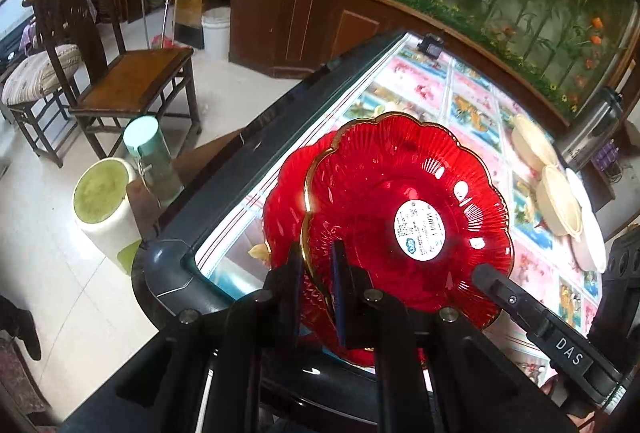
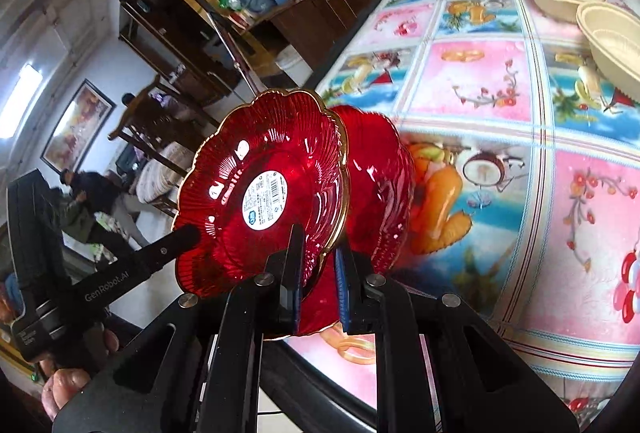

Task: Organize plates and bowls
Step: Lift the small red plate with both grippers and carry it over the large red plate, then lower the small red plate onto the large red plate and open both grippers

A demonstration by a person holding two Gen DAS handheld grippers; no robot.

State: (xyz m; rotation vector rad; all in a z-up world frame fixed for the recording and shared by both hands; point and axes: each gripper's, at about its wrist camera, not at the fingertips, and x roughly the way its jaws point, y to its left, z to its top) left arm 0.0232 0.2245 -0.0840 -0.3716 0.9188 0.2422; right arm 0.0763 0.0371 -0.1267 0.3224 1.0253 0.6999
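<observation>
A red scalloped glass plate [image 1: 404, 209] with a gold rim and a white sticker is held tilted above a second red plate [image 1: 286, 193] that lies on the table. My left gripper [image 1: 318, 273] is shut on the upper plate's near rim. In the right wrist view my right gripper [image 2: 318, 273] is shut on the same upper plate [image 2: 260, 197] at its rim, with the lower red plate [image 2: 376, 189] behind it. The right gripper's finger [image 1: 520, 305] shows in the left wrist view; the left gripper's finger [image 2: 160, 253] shows in the right wrist view.
Cream bowls [image 2: 600, 21] and a white plate [image 1: 586, 217] sit at the far side of the patterned tablecloth [image 2: 500, 81]. The table's dark rim [image 1: 224, 161] runs beside the plates. Wooden chairs [image 1: 120, 81], a stool [image 1: 104, 201] and a green bottle [image 1: 150, 161] stand left.
</observation>
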